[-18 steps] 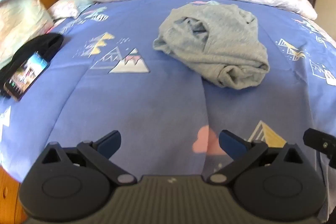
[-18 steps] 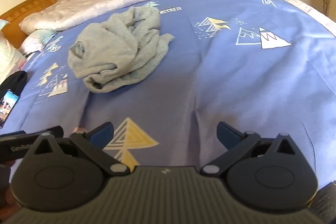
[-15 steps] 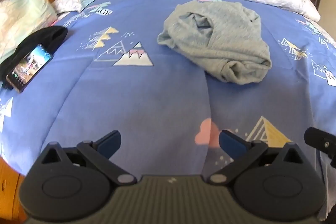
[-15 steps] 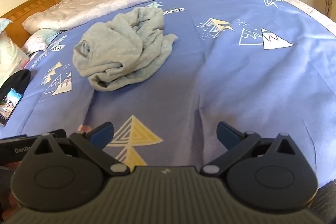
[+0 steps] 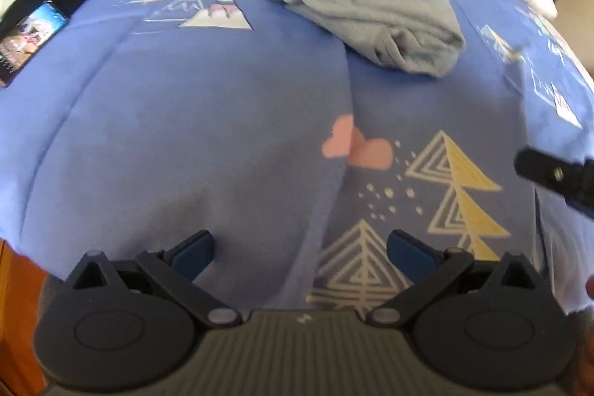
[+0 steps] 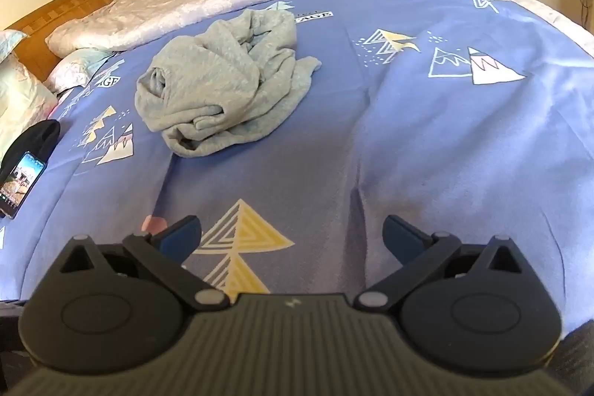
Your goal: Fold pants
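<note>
The crumpled grey knit pants (image 5: pixel 371 10) are lying bunched mid-bed on the blue mountain-print bedspread (image 6: pixel 445 136), untouched. The left gripper (image 5: pixel 299 249) and right gripper (image 6: pixel 291 234) are hovering well short, jaws spread and empty. Folding hasn't begun; next, judging by the heap, comes reaching in to spread it flat.

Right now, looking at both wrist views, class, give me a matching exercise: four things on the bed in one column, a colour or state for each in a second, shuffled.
Things:
1. pants
2. phone
3. bedspread
4. left gripper

Descriptions:
A. blue with triangle prints
B. open, holding nothing
C. grey, crumpled in a heap
D. screen lit, near the bed's edge

Pairs: 1-C, 2-D, 3-A, 4-B
</note>
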A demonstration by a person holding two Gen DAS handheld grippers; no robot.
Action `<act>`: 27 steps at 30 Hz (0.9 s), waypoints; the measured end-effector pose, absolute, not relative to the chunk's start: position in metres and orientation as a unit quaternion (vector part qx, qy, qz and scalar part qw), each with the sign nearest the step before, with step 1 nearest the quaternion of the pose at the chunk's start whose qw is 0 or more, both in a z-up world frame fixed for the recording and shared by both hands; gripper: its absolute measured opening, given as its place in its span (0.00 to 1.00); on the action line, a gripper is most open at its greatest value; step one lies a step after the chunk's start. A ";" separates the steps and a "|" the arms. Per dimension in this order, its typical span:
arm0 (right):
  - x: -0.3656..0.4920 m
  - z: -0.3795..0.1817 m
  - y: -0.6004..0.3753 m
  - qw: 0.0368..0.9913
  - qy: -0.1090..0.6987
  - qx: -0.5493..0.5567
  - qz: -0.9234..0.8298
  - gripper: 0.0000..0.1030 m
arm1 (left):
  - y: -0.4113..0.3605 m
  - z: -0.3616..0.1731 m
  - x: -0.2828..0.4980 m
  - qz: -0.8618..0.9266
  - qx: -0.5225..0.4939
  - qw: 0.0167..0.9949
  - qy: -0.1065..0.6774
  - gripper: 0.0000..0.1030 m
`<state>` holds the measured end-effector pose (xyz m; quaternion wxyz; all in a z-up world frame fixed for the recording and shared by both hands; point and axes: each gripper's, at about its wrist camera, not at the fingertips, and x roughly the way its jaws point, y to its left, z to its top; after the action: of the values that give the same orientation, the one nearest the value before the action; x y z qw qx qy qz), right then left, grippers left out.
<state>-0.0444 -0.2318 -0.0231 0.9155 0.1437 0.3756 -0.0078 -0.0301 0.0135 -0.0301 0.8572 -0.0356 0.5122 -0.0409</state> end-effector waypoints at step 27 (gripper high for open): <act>0.067 0.011 -0.175 0.929 0.315 -0.009 0.197 0.12 | 0.130 0.025 0.063 -0.039 -0.235 0.885 0.401 0.94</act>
<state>0.0667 -0.1754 0.0113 0.9286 -0.0087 0.3146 0.1965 0.0633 0.1298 0.0252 0.8846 -0.2353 0.4006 -0.0391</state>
